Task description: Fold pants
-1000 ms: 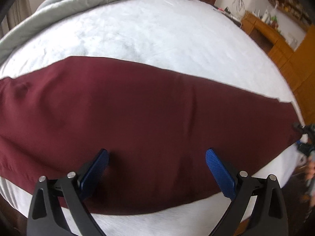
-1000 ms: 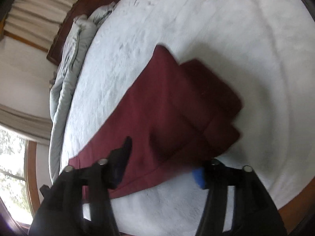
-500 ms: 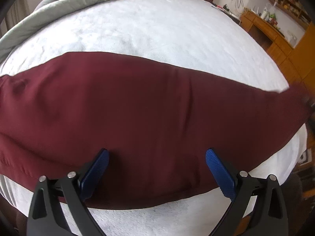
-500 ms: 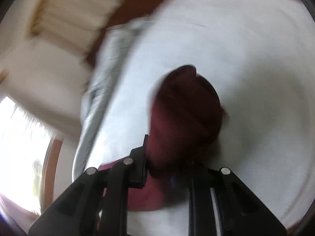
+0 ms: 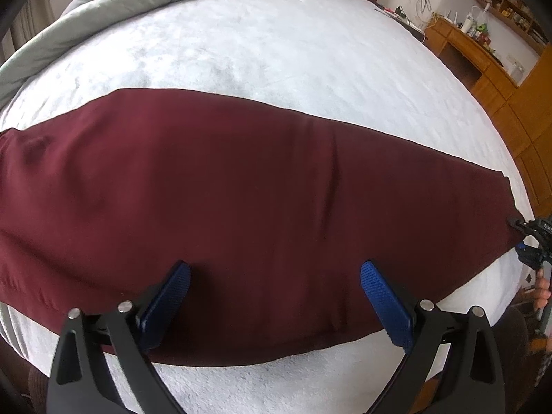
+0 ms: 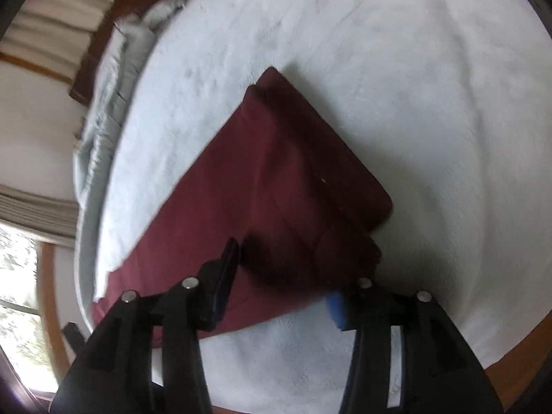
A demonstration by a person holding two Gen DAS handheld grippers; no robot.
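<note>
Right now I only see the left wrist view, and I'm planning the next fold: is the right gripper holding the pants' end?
Observer: No. The right gripper is open, its jaws straddling the pants near their end.
Operator: One layer there?
Observer: Two. The top layer has its edge set slightly off from the one below.
Operator: Any room beyond that end?
Observer: Yes, the white bed cover shows past it.
</note>
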